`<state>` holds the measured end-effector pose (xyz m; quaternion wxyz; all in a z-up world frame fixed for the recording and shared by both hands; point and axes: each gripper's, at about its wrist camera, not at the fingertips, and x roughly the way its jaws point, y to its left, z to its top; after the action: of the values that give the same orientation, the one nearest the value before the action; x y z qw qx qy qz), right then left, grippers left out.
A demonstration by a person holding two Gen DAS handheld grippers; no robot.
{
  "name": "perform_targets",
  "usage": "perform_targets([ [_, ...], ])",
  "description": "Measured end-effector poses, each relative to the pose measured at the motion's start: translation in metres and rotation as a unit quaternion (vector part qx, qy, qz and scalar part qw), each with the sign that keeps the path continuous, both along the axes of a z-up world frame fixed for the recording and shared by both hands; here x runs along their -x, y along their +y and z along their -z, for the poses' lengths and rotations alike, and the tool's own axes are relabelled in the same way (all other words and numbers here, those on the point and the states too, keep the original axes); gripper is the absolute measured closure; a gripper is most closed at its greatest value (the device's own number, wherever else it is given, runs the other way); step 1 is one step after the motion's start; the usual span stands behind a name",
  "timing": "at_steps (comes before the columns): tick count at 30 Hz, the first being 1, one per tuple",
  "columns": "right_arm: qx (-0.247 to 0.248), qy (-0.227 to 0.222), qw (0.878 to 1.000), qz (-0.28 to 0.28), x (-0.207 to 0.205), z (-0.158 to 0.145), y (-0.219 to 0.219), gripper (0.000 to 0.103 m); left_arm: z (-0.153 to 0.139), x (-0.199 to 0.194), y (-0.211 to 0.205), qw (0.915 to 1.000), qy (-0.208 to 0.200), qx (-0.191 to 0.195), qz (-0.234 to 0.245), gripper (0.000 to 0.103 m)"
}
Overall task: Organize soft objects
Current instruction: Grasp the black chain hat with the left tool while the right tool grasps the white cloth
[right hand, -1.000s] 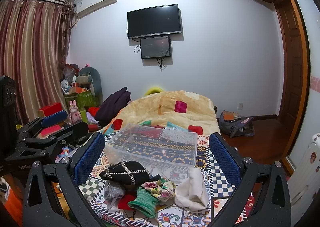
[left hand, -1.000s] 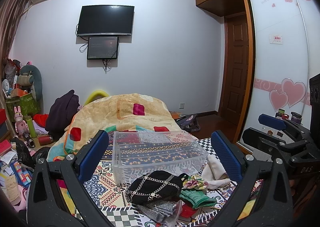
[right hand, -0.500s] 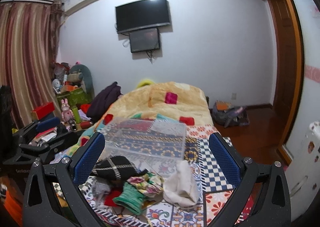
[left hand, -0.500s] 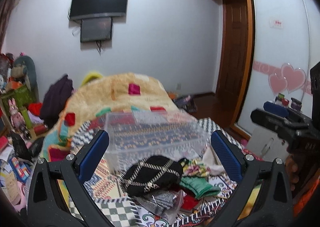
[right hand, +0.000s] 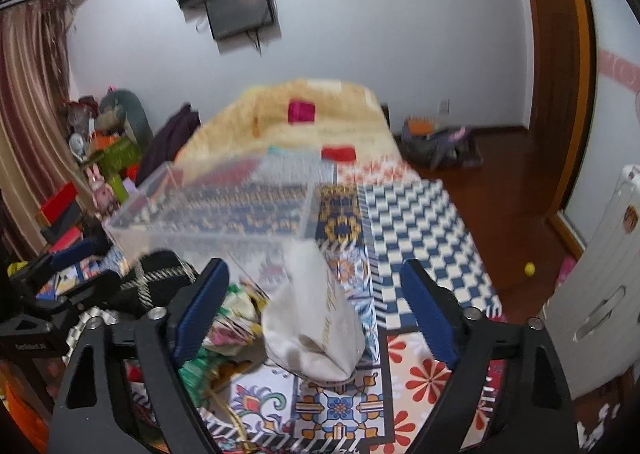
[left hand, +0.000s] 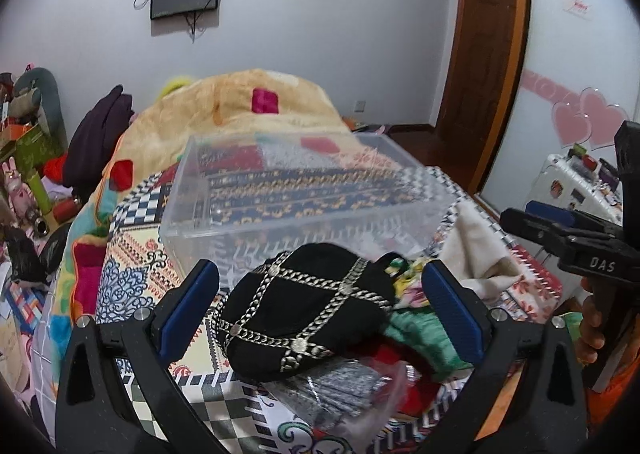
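A pile of soft items lies on the patterned bedspread in front of a clear plastic box (left hand: pixel 304 189). A black hat with silver chains (left hand: pixel 304 310) sits between the fingers of my open left gripper (left hand: pixel 320 314), close to it. A cream cloth pouch (right hand: pixel 316 318) lies between the fingers of my open right gripper (right hand: pixel 316 310). A green knit item (left hand: pixel 420 334), a floral cloth (right hand: pixel 232 318) and a grey item in a plastic bag (left hand: pixel 336 386) lie in the pile. The box (right hand: pixel 224 209) looks empty.
An orange blanket (left hand: pixel 240 109) is heaped behind the box. Toys and boxes (left hand: pixel 28 157) crowd the floor at left. A wooden door (left hand: pixel 480 33) and a white suitcase (right hand: pixel 600 286) stand at right. A bag (right hand: pixel 440 141) lies on the floor.
Both grippers have moved forward and down toward the pile. The black hat now sits between the left fingers and the cream pouch between the right fingers. Both stay open.
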<state>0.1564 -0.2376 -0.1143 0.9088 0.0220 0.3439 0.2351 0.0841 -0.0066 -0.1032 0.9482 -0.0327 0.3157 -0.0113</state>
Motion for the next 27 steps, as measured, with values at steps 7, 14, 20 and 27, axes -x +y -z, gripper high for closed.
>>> perform_targets([
  [7, 0.005, 0.046, 0.999, -0.013, -0.007, 0.014, 0.003, 0.042, 0.023, -0.017, 0.019, 0.9985, 0.038, 0.039, -0.003, 0.019],
  [14, 0.006, 0.060, 0.997, -0.038, -0.010, 0.020, 0.012, 0.084, 0.034, -0.020, 0.025, 0.9964, 0.048, 0.068, 0.013, 0.039],
  [20, 0.007, 0.035, 0.998, -0.044, -0.002, 0.009, 0.015, 0.090, 0.030, -0.017, 0.025, 0.9962, 0.052, 0.067, 0.019, 0.056],
  [27, -0.012, -0.003, 0.999, -0.049, 0.011, -0.019, 0.011, 0.091, 0.000, 0.005, 0.031, 0.9973, 0.018, 0.069, 0.016, 0.057],
])
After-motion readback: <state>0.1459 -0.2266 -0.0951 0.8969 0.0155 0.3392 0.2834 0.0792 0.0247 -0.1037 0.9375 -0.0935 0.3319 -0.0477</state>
